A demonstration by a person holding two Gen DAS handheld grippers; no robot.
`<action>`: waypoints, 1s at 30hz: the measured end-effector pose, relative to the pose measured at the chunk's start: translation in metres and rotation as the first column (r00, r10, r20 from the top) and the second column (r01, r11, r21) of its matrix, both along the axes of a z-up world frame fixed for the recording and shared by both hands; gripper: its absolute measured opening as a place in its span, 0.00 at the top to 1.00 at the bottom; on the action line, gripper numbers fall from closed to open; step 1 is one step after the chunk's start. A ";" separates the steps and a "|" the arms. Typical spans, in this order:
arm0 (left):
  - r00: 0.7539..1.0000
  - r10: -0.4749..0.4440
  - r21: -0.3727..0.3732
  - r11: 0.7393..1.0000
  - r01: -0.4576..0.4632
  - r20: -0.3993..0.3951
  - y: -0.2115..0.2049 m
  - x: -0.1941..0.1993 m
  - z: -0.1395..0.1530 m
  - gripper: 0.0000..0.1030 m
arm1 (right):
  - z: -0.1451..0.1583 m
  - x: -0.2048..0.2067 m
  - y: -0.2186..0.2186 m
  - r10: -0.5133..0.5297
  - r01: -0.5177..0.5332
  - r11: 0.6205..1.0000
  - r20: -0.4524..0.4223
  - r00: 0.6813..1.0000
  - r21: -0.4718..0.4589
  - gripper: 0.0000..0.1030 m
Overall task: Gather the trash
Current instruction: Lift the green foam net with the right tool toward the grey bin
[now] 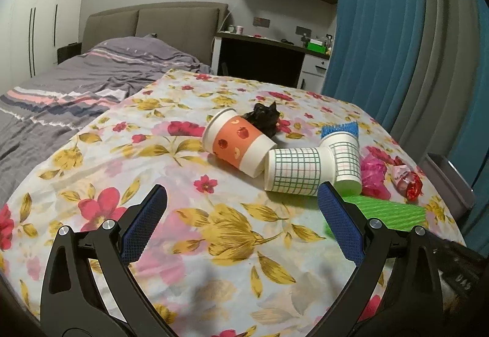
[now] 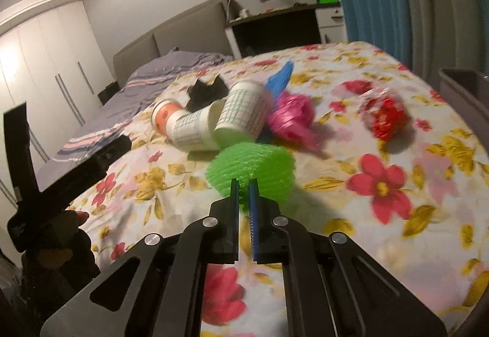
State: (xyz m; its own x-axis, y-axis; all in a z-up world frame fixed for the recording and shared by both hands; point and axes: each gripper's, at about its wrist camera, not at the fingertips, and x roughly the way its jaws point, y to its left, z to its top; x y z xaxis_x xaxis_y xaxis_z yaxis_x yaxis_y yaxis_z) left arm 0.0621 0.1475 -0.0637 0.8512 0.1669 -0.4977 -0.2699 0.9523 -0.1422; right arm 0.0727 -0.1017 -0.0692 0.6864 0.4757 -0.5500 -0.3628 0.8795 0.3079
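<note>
Room: a bedroom with white wardrobes at 9 o'clock, a grey-quilted bed (image 1: 91, 74) at 10 o'clock, a desk (image 1: 262, 43) and wall shelf at 12 to 1 o'clock, and a blue curtain (image 1: 376, 16) at 2 o'clock.
Surface: a bench under a floral cloth (image 1: 189, 208), with a grey bin (image 2: 464, 98) at its edge at 3 o'clock in the right wrist view.
Left gripper (image 1: 243, 202): tilted down over the cloth, its blue-padded fingers (image 1: 143, 224) spread wide with nothing between them, short of the trash.
Right gripper (image 2: 243, 187): pointed down and forward, its fingers pressed nearly together and pinching the near edge of the green foam net (image 2: 250, 166); this view is motion-blurred.
Green foam net: nearest of the trash, at 12 o'clock from the right gripper and just beside the left gripper's right finger.
Other trash: an orange paper cup (image 1: 237, 146) and two grid-patterned cups (image 1: 293, 170) lie on their sides touching, a black crumpled scrap (image 1: 264, 120) behind them, a blue foam net (image 1: 339, 129), a pink foam net (image 2: 290, 117) and a red wrapper (image 2: 386, 117) toward 1 to 2 o'clock.
Person: a dark-sleeved hand (image 2: 61, 233) holds the left gripper at 8 o'clock in the right wrist view.
</note>
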 end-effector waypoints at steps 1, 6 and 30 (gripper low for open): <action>1.000 -0.011 -0.003 1.000 0.011 -0.002 -0.002 0.002 0.000 0.06 | 0.002 -0.001 -0.005 -0.013 0.013 1.000 0.007 1.000 0.001 0.93; 0.999 -0.052 0.000 0.999 0.052 -0.016 -0.016 0.014 -0.001 0.06 | 0.009 -0.004 -0.032 -0.078 0.078 0.997 0.025 0.997 0.026 0.93; 0.968 -0.238 -0.004 0.971 0.238 -0.075 -0.099 0.095 -0.014 0.17 | 0.016 -0.009 -0.115 -0.231 0.226 0.971 0.069 0.970 0.075 0.93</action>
